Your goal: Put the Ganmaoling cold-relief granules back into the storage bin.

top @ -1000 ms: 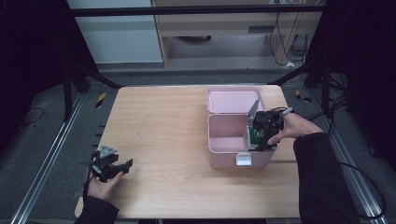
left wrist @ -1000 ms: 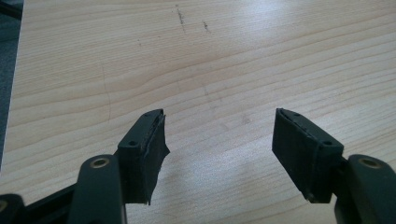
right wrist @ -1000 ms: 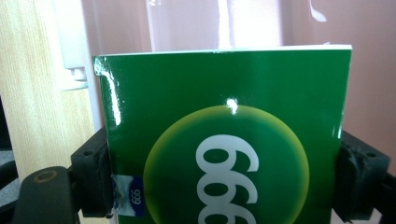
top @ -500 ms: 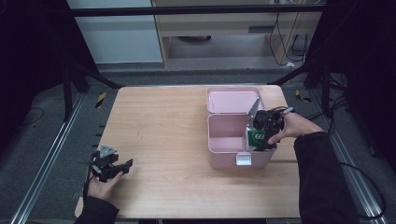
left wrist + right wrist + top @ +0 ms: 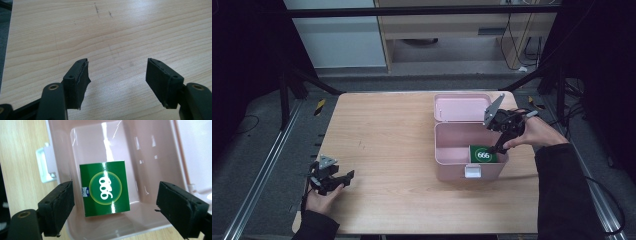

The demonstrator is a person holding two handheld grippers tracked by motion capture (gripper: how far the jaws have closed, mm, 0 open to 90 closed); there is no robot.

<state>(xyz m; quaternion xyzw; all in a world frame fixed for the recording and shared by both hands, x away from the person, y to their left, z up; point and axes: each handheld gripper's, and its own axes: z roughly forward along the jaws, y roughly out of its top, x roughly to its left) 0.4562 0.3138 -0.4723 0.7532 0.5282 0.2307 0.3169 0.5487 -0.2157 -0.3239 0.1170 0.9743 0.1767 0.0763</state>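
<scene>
The right gripper (image 5: 498, 148) has lifted a little since a moment ago, rising out of the pink box (image 5: 447, 150) where before it sat lower over the green packet (image 5: 483, 154). Its jaws have just been opening and closing again, yet in the right gripper view they stand wide apart, one on either side of the packet (image 5: 105, 188) and above it, with the pads clear of it, so it is released. The packet lies flat on the box floor at the near right corner, its white "666" in a ring facing up. The box's lid (image 5: 462, 107) is swung back open, and the white latch (image 5: 472, 172) sits on the front wall. At the near left corner of the wooden table (image 5: 387, 130), the left gripper (image 5: 339, 181) rests in the person's hand, jaws spread with nothing between them but bare tabletop (image 5: 105, 37).
</scene>
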